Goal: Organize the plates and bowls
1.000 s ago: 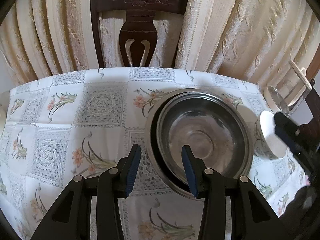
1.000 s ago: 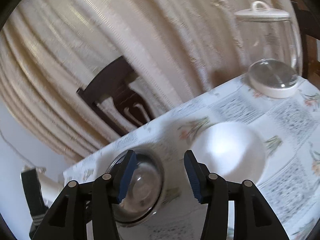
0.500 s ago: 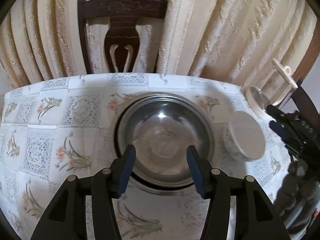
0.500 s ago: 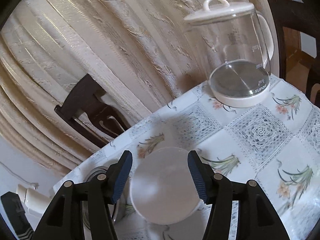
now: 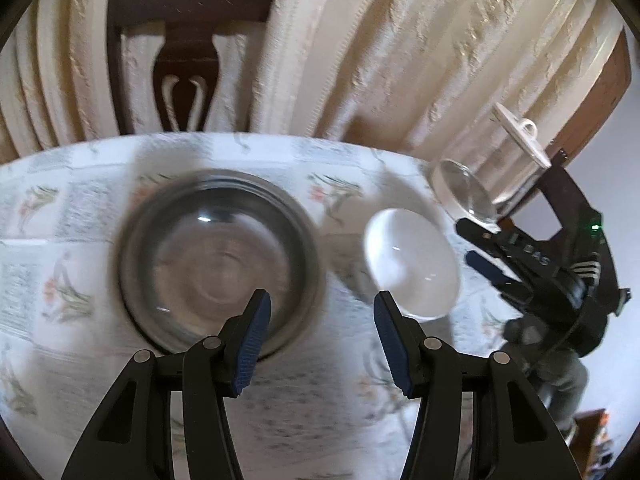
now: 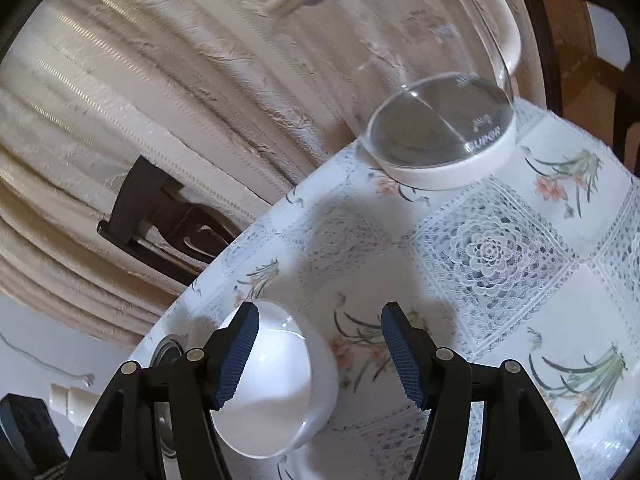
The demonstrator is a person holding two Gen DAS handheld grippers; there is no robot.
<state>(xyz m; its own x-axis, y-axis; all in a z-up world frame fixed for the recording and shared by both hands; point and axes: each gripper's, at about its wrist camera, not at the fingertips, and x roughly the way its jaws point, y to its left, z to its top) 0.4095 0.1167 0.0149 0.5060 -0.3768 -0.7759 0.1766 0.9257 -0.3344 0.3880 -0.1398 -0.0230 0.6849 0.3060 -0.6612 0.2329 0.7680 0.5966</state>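
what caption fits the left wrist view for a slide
Open left gripper above a steel bowl and white bowl on a floral tablecloth.

The left wrist camera sits behind its own two fingers (image 5: 256, 344) and looks down from above onto the table (image 5: 80, 184), toward the curtain (image 5: 360, 40) and the chair (image 5: 188, 20) at the far edge. It is near the table — the steel bowl (image 5: 216, 256) fills the middle.

The right wrist camera is tilted strongly and stays low and close, so the table (image 6: 500, 256) rises across the picture; it faces the kettle (image 6: 444, 136) and the same curtain (image 6: 160, 60).

Both views share the white bowl (image 5: 412, 260) (image 6: 272, 380), the kettle (image 5: 468, 192), the chair (image 6: 160, 216) — and the left view also shows the right gripper (image 5: 472, 244) from the side.
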